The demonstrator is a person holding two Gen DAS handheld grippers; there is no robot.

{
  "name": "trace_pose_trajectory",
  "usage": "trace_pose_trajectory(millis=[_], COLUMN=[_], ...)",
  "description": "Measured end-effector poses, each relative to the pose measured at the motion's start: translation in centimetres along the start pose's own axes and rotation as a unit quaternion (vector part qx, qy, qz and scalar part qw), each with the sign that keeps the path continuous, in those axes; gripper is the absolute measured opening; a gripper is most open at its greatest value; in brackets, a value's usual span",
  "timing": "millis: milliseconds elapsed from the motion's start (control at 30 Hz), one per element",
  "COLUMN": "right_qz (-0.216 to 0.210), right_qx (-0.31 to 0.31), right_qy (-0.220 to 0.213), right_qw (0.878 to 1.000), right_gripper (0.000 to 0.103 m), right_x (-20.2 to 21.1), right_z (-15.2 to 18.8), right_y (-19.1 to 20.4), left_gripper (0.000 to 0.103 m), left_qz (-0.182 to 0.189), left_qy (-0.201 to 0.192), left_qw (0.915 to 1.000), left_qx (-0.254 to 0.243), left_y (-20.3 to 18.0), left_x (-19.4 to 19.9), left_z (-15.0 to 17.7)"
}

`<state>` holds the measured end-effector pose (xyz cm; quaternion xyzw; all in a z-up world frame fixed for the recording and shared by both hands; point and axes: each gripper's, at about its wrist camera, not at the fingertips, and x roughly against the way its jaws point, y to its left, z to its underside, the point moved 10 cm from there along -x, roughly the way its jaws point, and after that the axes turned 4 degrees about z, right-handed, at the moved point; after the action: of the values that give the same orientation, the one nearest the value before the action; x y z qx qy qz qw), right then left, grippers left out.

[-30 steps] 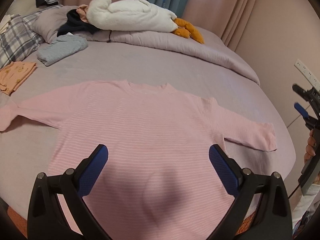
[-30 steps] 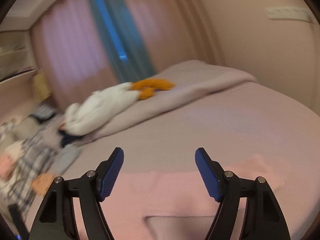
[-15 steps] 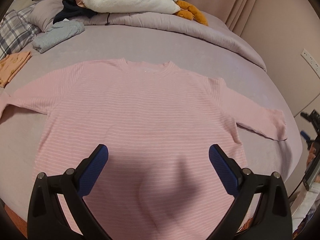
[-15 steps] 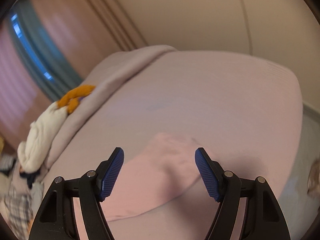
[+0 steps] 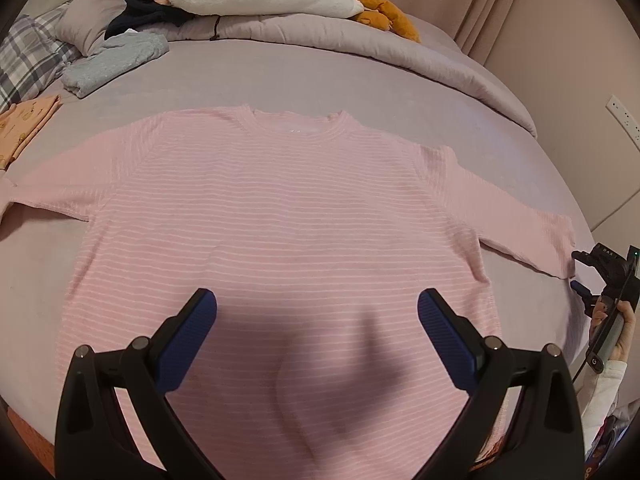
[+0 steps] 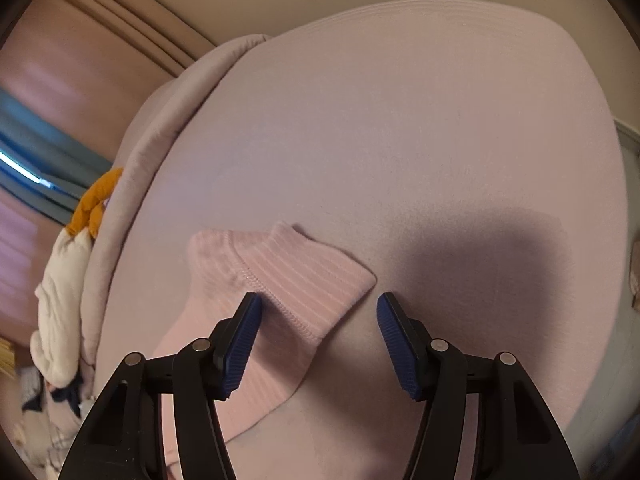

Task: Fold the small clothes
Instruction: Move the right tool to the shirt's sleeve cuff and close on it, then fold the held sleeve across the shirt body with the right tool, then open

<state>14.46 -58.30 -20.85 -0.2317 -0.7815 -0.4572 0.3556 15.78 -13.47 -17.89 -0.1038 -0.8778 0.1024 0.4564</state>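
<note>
Pink white-striped long-sleeve knit top (image 5: pixel 280 216) lies flat, filling frame centre on the mauve bed sheet (image 6: pixel 400 128); left gripper (image 5: pixel 317 316) wide, empty, over hem; right gripper (image 6: pixel 318 322) wide above sleeve cuff (image 6: pixel 320 292); pinch both cuff layers, fold inward.

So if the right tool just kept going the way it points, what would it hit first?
Most likely the cuff end of the pink shirt's sleeve, lying flat on the bed between its open fingers; depth is hard to judge.
</note>
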Motion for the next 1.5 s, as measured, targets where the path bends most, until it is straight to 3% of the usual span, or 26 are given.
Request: trace_pose_trajectory(millis=[100, 167, 267, 533, 667, 800, 1033, 1167, 1267, 1367, 1500], right_qz=[-0.009, -0.002, 0.005, -0.035, -0.06, -0.084, -0.141, -0.17, -0.19, -0.18, -0.156], right_qx=[-0.01, -0.013, -0.01, 0.031, 0.037, 0.084, 0.191, 0.259, 0.319, 0.359, 0.366], right_qy=[-0.007, -0.011, -0.018, -0.073, -0.086, -0.083, -0.054, -0.024, 0.016, 0.039, 0.078], right_qw=[1.0, 1.0, 1.0, 0.996, 0.994, 0.989, 0.97, 0.95, 0.928, 0.915, 0.914], right_gripper=[0.047, 0.028, 0.008, 0.007, 0.008, 0.007, 0.007, 0.004, 0.004, 0.004, 0.004], right_x=[0.3, 0.1, 0.1, 3.1, 4.1, 4.4, 4.4, 4.0, 3.2, 2.0, 0.0], right_z=[-0.2, -0.4, -0.6, -1.5, -1.8, -0.8, 3.4, 7.3, 11.4, 14.1, 15.4], right_y=[-0.2, -0.4, -0.6, 2.7, 3.7, 6.3, 13.6, 17.5, 20.1, 20.9, 20.1], left_gripper=[0.1, 0.1, 0.1, 0.1, 0.1, 0.1, 0.1, 0.1, 0.1, 0.1, 0.1], left_qz=[-0.001, 0.0, -0.001, -0.008, -0.005, -0.005, -0.009, -0.01, -0.008, -0.01, -0.003], left_qy=[-0.001, -0.001, -0.004, -0.002, -0.003, -0.003, -0.01, -0.02, -0.027, -0.03, -0.03], left_qw=[1.0, 1.0, 0.9999, 0.9999, 0.9999, 0.9999, 0.9999, 0.9997, 0.9996, 0.9994, 0.9994], left_qx=[0.003, 0.006, 0.01, 0.01, 0.009, 0.014, 0.009, 0.01, 0.01, 0.015, 0.014], left_y=[0.2, 0.2, 0.4, 0.6, 0.5, 0.5, 0.4, 0.4, 0.3, 0.4, -0.3], left_x=[0.1, 0.2, 0.3, 0.3, 0.4, 0.3, 0.9, 1.5, 1.8, 1.8, 2.0], left_z=[0.0, -0.1, -0.3, -0.1, -0.1, -0.2, -0.7, -1.2, -1.6, -1.9, -2.2])
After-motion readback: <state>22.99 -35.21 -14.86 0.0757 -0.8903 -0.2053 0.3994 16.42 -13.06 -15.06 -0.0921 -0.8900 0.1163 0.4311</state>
